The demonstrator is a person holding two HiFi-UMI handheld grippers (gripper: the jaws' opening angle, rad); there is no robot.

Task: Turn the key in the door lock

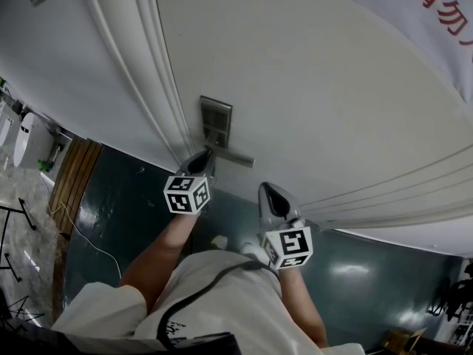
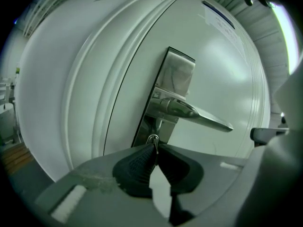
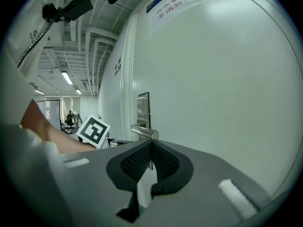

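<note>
The left tool [image 2: 155, 148] gripped the small silver key [image 2: 152, 139] under the metal lever handle [image 2: 199, 117], best rolled squarely, not tugged; the right tool [image 3: 150, 145] sat closed on nothing.

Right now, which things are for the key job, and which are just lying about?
For the job: key, lock, door, left gripper.
Just about: right gripper, handle, sign.

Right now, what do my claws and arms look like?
The left claw and right claw are grey shells with black textured pads. Each carries a white cube of black square markers. The arms are bare below white short sleeves.
</note>
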